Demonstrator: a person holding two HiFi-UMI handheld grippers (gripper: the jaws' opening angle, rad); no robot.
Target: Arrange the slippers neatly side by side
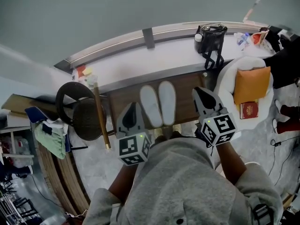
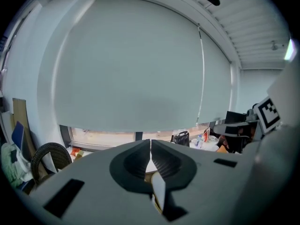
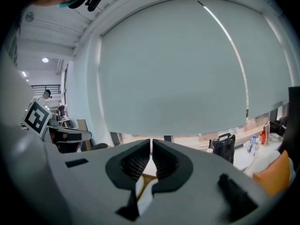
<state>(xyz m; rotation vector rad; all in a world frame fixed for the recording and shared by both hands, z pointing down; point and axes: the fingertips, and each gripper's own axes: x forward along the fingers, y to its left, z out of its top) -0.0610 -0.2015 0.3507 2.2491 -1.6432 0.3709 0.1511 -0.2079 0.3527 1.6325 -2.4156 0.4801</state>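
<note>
Nearest the head camera is the person's grey sweatshirt (image 1: 183, 186), with both forearms raised ahead of it. The left hand-held gripper (image 1: 133, 108) is beside the left edge of the slippers. In the left gripper view its jaws (image 2: 151, 142) are together, with nothing clamped. The right hand-held gripper (image 1: 200, 93) is to the right of the slippers, apart from them. In the right gripper view its jaws (image 3: 152, 142) are likewise together and empty.

Between the two hand-held grippers, the pair of white flat slippers (image 1: 167, 102) lies on the brown wooden bench (image 1: 123, 97). The two slippers are side by side and roughly parallel, long edges close together, soles up or uppers up not determinable.

Left of the bench stands a black round stool (image 1: 77, 108). To the right is a white rounded chair (image 1: 243, 62) carrying an orange cushion (image 1: 251, 84).

Beyond the bench runs a white window ledge (image 1: 140, 55), with a black handbag (image 1: 211, 37) standing on it. A pale grey roller blind (image 2: 136, 64) fills the background.
</note>
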